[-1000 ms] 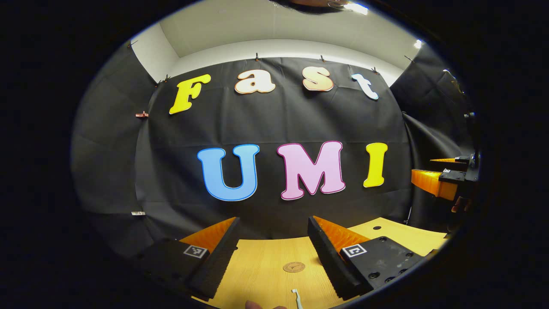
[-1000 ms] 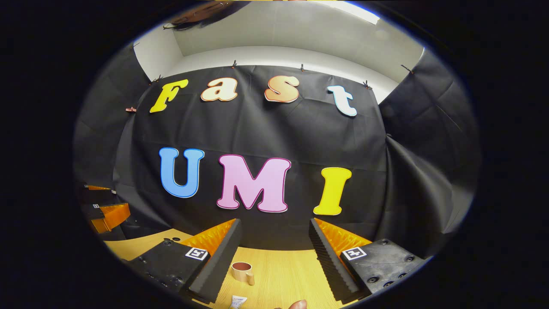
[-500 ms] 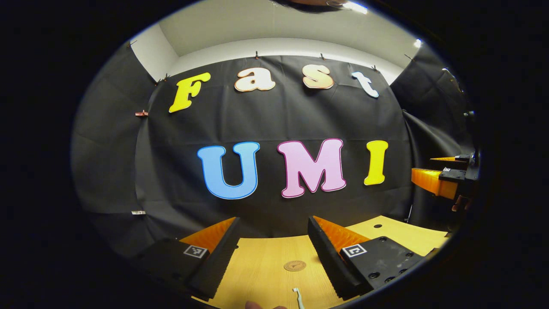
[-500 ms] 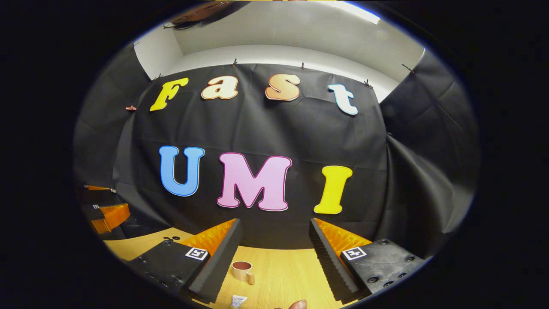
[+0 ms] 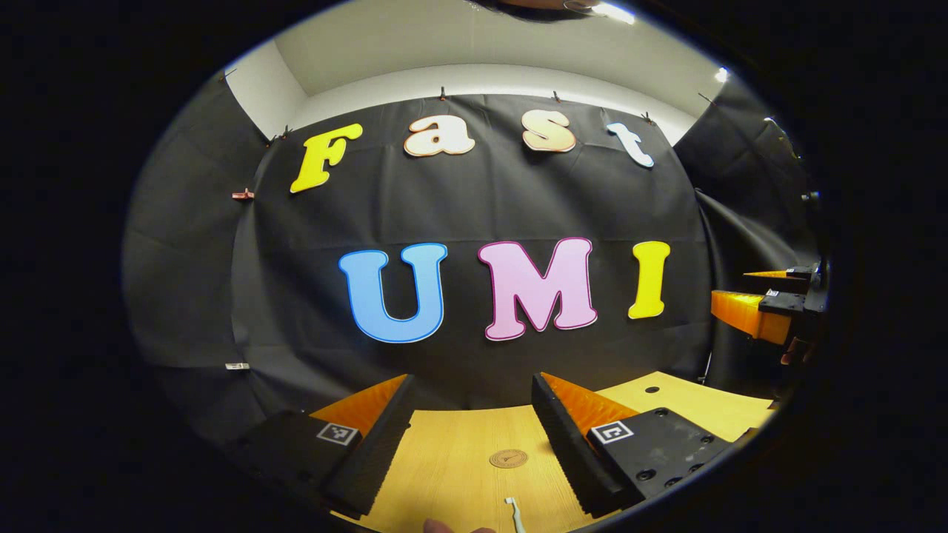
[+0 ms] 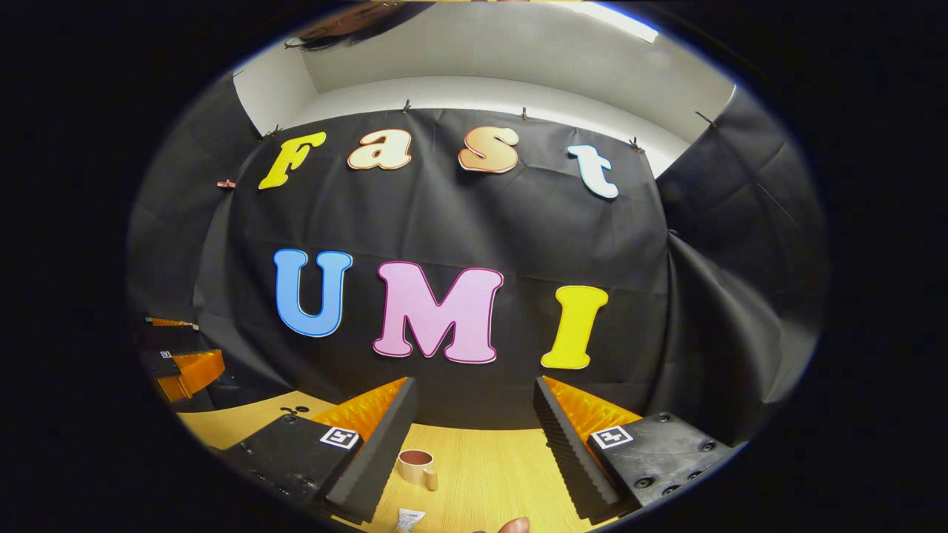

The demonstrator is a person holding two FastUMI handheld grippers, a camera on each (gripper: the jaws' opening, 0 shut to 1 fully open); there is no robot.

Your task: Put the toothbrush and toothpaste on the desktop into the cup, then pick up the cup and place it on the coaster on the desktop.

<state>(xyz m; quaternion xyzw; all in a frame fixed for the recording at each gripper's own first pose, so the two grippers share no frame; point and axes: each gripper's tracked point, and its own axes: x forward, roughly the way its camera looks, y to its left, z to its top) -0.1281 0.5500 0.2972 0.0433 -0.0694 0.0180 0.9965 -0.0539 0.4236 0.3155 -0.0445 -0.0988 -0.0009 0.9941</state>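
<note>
My left gripper (image 5: 470,422) is held above the desk (image 5: 452,466), fingers spread wide, nothing between them. Past its tips, at twelve o'clock, lies the round coaster (image 5: 508,459); at six o'clock only the toothbrush (image 5: 512,511) head shows, the handle cut off. My right gripper (image 6: 474,426) gapes empty too. The cup (image 6: 416,466) stands at eleven o'clock by its left finger; the toothpaste (image 6: 409,520) is cropped at six.

We are looking at a matt, pale wood-grain desktop (image 5: 452,466), a round brown coaster (image 5: 508,459) that looks like cork, a smooth beige cup (image 6: 416,466), and ridged black pads (image 6: 566,451) backed by orange plastic.
</note>
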